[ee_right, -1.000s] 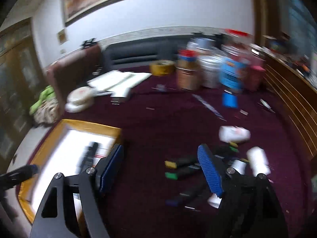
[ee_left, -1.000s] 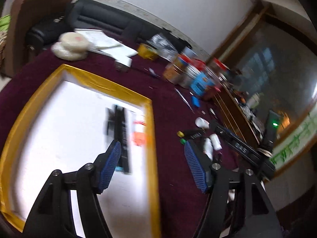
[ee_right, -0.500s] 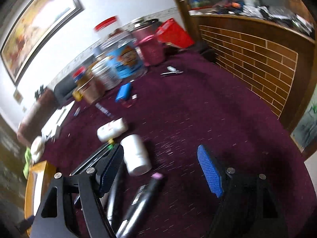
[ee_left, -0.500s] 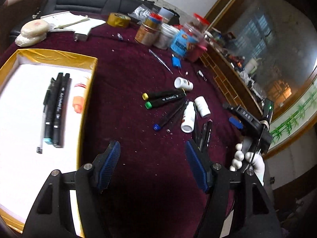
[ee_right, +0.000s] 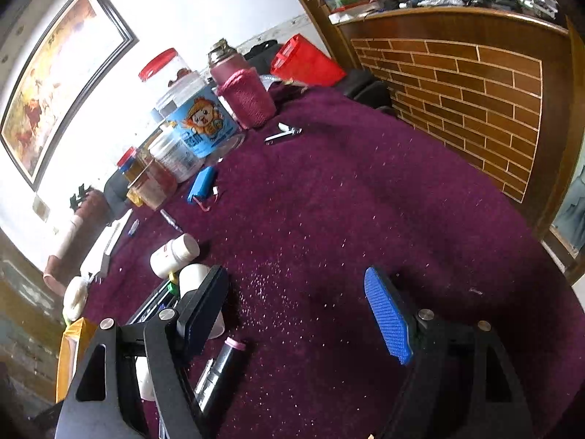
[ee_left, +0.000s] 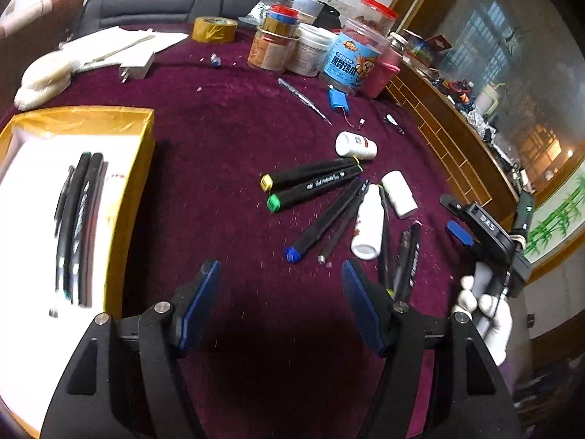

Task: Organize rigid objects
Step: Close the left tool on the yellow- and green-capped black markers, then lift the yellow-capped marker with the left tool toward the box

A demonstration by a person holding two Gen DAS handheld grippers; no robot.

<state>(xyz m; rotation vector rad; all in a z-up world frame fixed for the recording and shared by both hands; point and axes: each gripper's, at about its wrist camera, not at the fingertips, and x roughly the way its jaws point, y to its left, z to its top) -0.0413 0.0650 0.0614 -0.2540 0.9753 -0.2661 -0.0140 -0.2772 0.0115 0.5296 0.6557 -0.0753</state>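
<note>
A gold-rimmed white box [ee_left: 135, 190] at the left holds several black markers [ee_left: 78, 219]. On the maroon cloth lie loose markers with a yellow cap [ee_left: 267, 182], a green cap [ee_left: 273, 203] and a blue cap [ee_left: 292, 254]. Beside them are white bottles [ee_left: 367, 225] and dark pens [ee_left: 409, 256]. My left gripper [ee_left: 279, 303] is open over bare cloth, just short of the blue-capped marker. My right gripper [ee_right: 299, 311] is open over bare cloth. Its left finger is next to a white bottle [ee_right: 193, 274] and a pink-tipped marker [ee_right: 223, 366]. A white-gloved hand [ee_left: 482, 307] holds it.
Jars and tubs [ee_left: 347, 58], a tape roll [ee_left: 214, 29] and papers [ee_left: 120, 47] crowd the back of the table. A blue battery pack [ee_left: 338, 100] lies near the jars. A brick-patterned wooden counter [ee_right: 475, 84] borders the table's right side.
The left gripper has swung from over the box to the cloth in front of the loose markers. The right gripper has rolled and moved to the pile's right side. Both stayed open.
</note>
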